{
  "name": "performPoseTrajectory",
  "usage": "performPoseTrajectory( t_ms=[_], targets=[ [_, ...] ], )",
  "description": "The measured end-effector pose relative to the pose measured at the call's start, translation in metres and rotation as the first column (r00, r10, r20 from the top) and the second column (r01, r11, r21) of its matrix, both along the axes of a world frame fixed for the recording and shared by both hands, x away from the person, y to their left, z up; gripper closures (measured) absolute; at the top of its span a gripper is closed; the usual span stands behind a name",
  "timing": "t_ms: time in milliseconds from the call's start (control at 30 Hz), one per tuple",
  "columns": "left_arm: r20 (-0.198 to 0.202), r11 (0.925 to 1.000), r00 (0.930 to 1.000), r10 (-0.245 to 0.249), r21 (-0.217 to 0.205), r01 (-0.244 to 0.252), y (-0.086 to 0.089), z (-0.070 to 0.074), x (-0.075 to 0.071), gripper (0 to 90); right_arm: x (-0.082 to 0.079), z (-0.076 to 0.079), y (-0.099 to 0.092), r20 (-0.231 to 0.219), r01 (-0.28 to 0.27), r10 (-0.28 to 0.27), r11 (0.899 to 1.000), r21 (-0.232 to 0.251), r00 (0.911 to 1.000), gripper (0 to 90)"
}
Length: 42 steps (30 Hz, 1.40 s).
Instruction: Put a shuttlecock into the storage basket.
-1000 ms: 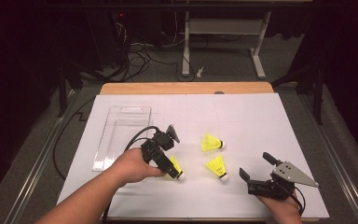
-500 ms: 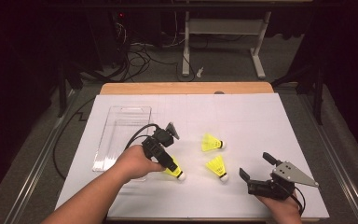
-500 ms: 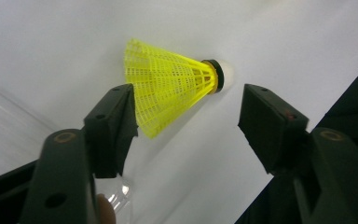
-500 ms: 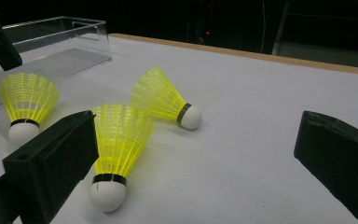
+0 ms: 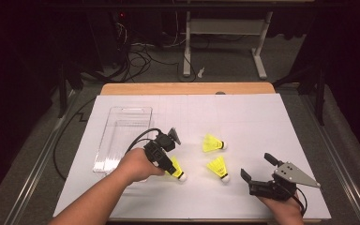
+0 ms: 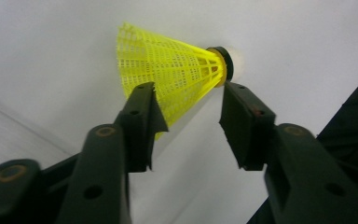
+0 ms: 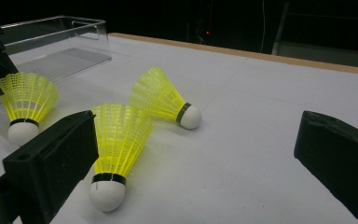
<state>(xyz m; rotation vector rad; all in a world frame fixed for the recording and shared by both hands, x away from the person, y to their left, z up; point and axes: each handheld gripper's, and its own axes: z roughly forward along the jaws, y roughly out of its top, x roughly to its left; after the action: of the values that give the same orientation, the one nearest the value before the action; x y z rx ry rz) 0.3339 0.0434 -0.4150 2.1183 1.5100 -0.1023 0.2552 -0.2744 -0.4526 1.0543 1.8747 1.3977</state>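
While jaws have just been closing around nearest shuttlecock [image 6: 177, 74], left gripper [image 6: 189, 128] not yet clamped; right gripper [image 7: 200, 158] wide, idle; clear tray [image 5: 122, 136] bare; three left.

Room dark beyond the lit worktop [image 5: 243, 117], which is covered in white sheet with a wooden edge [image 5: 187, 88] at the far side. Grey carpet floor [image 5: 225, 70] past it. White metal desk frame [image 5: 222, 42] stands at the back, loose black cables [image 5: 140, 56] trailing beside its foot. Small red indicator light [image 5: 122, 15] glows far left.
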Motion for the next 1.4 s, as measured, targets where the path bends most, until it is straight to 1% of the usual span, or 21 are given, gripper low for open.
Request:
performPoseTrajectory(
  t_ms=[67,167,200,233,333,467,633,700,767,800,833,867,900,1200,1333,1400],
  targets=[
    [0.002,1.0000,1.0000,0.003,0.000,-0.003,0.000,0.000,0.000,62.0,0.000,0.000,0.000,-0.001,0.000,0.000,1.000,0.000,1.0000,0.2],
    [-0.008,0.9999,0.9999,-0.012,-0.001,0.012,0.002,-0.001,0.001,65.5,0.000,0.000,0.000,0.000,0.001,-0.001,1.000,-0.001,1.0000,0.2],
    [-0.008,0.9999,0.9999,-0.012,-0.001,0.012,0.002,-0.001,0.001,66.7,0.000,0.000,0.000,-0.001,0.001,-0.001,1.000,-0.001,1.0000,0.2],
    [-0.017,1.0000,0.9999,-0.002,-0.005,0.002,0.002,-0.002,0.002,68.4,0.000,0.000,0.000,-0.001,0.001,-0.001,1.000,-0.001,1.0000,0.2],
    [-0.018,1.0000,0.9998,-0.008,-0.002,0.008,0.003,-0.003,0.003,72.5,0.000,0.000,0.000,-0.001,0.002,-0.002,1.000,-0.002,1.0000,0.2],
    [-0.030,0.9999,0.9995,-0.004,-0.009,0.004,0.005,-0.004,0.004,74.5,0.000,0.000,0.000,-0.002,0.002,-0.002,1.000,-0.001,1.0000,0.2],
    [-0.032,0.9998,0.9995,-0.004,-0.019,0.003,0.006,-0.004,0.004,80.7,0.000,-0.001,0.000,-0.003,0.004,-0.004,1.000,-0.001,1.0000,0.2],
    [-0.021,0.9995,0.9995,-0.021,-0.022,0.021,0.007,-0.004,0.003,82.5,0.000,-0.001,0.000,-0.002,0.004,-0.004,1.000,-0.003,1.0000,0.2],
    [-0.021,0.9994,0.9995,-0.022,-0.028,0.021,0.008,-0.004,0.003,84.3,0.000,-0.001,0.001,-0.002,0.004,-0.004,1.000,-0.005,1.0000,0.2],
    [-0.025,0.9989,0.9991,-0.033,-0.033,0.032,0.009,-0.004,0.004,85.1,0.000,-0.001,0.001,-0.002,0.004,-0.004,1.000,-0.005,1.0000,0.2],
    [-0.028,0.9986,0.9991,-0.031,-0.043,0.030,0.009,-0.004,0.003,85.9,0.000,-0.001,0.000,-0.002,0.004,-0.004,1.000,-0.005,1.0000,0.2],
    [-0.028,0.9986,0.9991,-0.031,-0.043,0.030,0.009,-0.004,0.003,86.7,0.000,-0.001,0.000,-0.003,0.005,-0.005,1.000,-0.002,1.0000,0.2],
    [-0.027,0.9978,0.9987,-0.043,-0.052,0.041,0.010,-0.003,0.003,87.2,0.000,0.000,0.000,-0.003,0.005,-0.005,1.000,-0.002,1.0000,0.2],
    [-0.039,0.9964,0.9978,-0.054,-0.068,0.051,0.012,0.001,0.001,88.8,0.000,-0.001,0.001,-0.001,0.004,-0.004,1.000,-0.004,1.0000,0.2],
    [-0.029,0.9957,0.9981,-0.054,-0.077,0.052,0.010,0.004,-0.002,89.1,0.000,-0.001,0.000,-0.002,0.005,-0.005,1.000,-0.003,1.0000,0.2],
    [-0.024,0.9943,0.9972,-0.071,-0.081,0.069,0.009,0.006,-0.006,89.2,0.000,-0.001,0.001,-0.001,0.004,-0.004,1.000,-0.004,1.0000,0.2]
  ],
)
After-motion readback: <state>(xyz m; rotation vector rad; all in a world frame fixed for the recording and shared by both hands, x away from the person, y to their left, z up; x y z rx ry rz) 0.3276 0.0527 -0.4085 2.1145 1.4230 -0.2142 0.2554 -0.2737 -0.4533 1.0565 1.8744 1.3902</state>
